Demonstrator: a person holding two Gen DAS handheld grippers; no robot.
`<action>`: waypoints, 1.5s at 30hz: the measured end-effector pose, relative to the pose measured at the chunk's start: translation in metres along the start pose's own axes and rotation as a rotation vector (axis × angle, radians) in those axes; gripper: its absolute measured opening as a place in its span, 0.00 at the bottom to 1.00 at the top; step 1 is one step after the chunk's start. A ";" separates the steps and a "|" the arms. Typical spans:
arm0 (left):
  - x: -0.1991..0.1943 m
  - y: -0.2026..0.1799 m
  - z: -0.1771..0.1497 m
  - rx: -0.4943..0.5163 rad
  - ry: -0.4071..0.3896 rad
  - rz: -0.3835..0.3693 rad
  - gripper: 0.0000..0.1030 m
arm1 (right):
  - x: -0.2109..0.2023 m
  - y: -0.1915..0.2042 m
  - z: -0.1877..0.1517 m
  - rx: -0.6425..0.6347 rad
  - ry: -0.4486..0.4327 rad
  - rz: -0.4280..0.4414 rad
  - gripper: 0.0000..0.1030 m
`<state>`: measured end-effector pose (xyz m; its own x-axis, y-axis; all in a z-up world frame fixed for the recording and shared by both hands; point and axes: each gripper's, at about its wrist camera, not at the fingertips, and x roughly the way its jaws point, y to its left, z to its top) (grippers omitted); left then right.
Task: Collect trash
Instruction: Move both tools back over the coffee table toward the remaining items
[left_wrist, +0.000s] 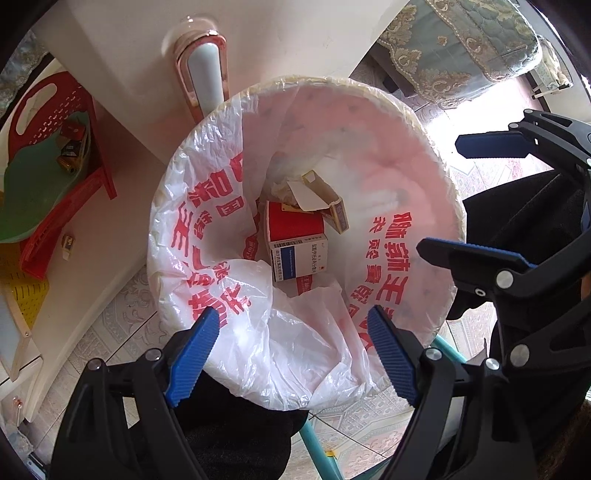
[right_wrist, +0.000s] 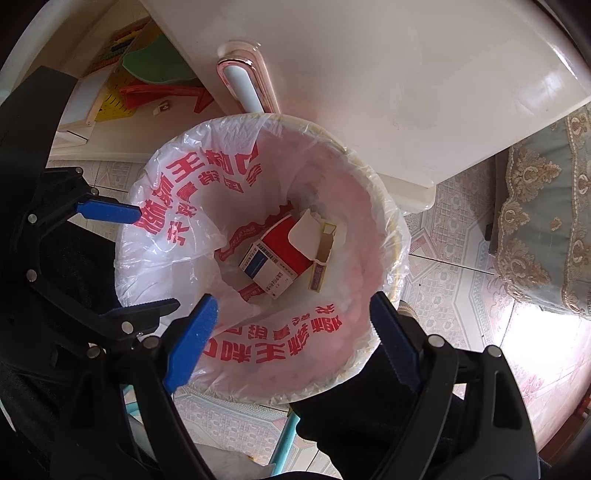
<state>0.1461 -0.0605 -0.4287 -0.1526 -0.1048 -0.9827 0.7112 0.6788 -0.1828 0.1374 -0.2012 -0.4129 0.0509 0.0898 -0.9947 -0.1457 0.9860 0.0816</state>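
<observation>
Left tongs (left_wrist: 291, 354) are hanging wide open over the near rim of the bin (left_wrist: 448, 192), holding nothing; blue pads well apart w/ the bag liner (left_wrist: 314, 354) showing between them. Right tongs (right_wrist: 291, 343) are likewise gaping, empty, poised over the bin's near edge. Trash is sitting at the bottom, straight ahead & below both: red-white box (left_wrist: 295, 236), long axis running roughly away from the left tongs, w/ a smaller yellowish carton (left_wrist: 330, 203) lying touching it, flap open. Neither arm is clearly nearer, as I judge it. Bin is standing on patterned tile floor (right_wrist: 454, 236), just beside a white cabinet (right_wrist: 369, 74); a red stool (left_wrist: 55, 177) is lying tipped off left, an embroidered cover (right_wrist: 546, 206) hanging at right.
</observation>
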 end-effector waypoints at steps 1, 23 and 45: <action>-0.006 -0.002 -0.002 0.006 -0.008 0.014 0.78 | -0.007 0.001 -0.002 -0.009 -0.011 0.002 0.80; -0.354 -0.022 0.028 0.185 -0.228 0.283 0.90 | -0.372 0.003 0.015 -0.419 -0.538 -0.021 0.92; -0.389 -0.010 0.151 0.409 -0.201 0.306 0.90 | -0.403 -0.013 0.104 -0.674 -0.514 0.029 0.92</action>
<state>0.3017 -0.1366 -0.0489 0.2085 -0.1112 -0.9717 0.9174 0.3666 0.1549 0.2220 -0.2351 -0.0068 0.4572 0.3277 -0.8268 -0.7031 0.7025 -0.1103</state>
